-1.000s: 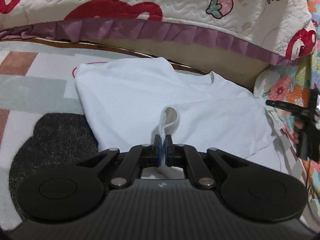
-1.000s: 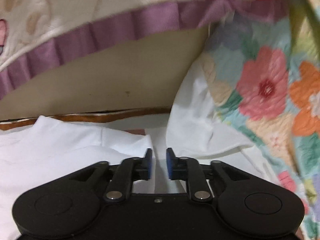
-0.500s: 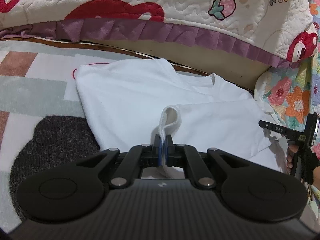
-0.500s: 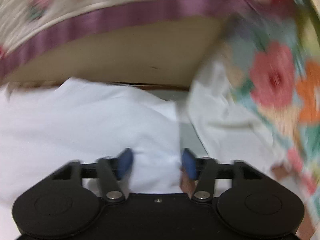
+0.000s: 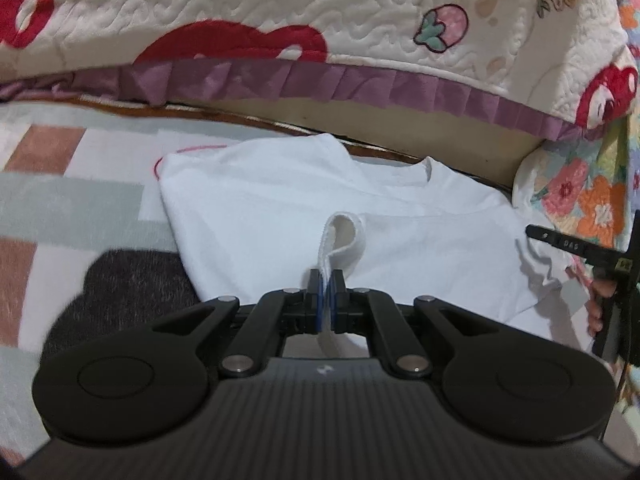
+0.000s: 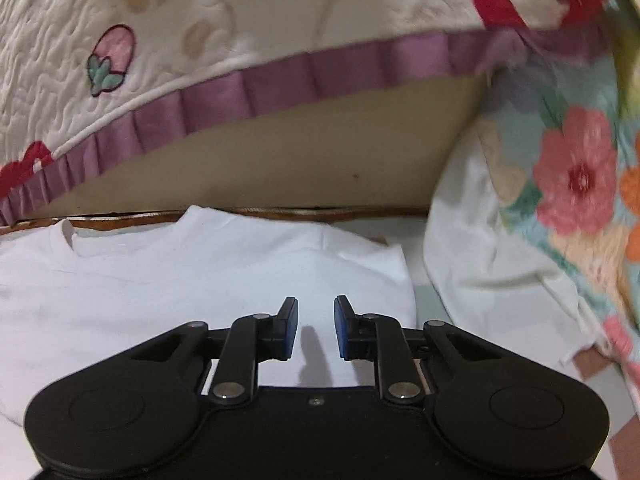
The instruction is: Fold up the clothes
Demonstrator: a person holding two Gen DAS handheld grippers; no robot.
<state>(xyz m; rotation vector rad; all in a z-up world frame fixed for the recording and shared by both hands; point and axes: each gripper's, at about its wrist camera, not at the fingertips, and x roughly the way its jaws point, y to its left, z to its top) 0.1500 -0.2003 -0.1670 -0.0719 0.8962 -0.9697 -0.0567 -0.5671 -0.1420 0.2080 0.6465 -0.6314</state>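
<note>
A white T-shirt (image 5: 260, 208) lies flat on the floor mat beside a bed, its collar toward the bed. My left gripper (image 5: 327, 296) is shut on a looped edge of the shirt (image 5: 344, 236) that sticks up in front of its fingers. In the right wrist view the shirt (image 6: 160, 280) fills the lower left. My right gripper (image 6: 316, 320) hovers over the shirt's right side. Its jaws are closing with a gap still between them, and the pads press on nothing. In the left wrist view the right gripper (image 5: 616, 280) shows at the right edge with a person's fingers on it.
A quilted strawberry bedspread (image 5: 320, 12) with a purple frill overhangs the beige bed base (image 6: 304, 168) behind the shirt. A floral blanket (image 6: 576, 184) with white lining hangs at the right. A dark grey rug patch (image 5: 132, 280) lies on the patterned mat (image 5: 60, 200) at the left.
The right gripper has swung left from the floral blanket to over the shirt; its jaws spread wide, then narrowed. The left gripper has kept its hold and stayed put.
</note>
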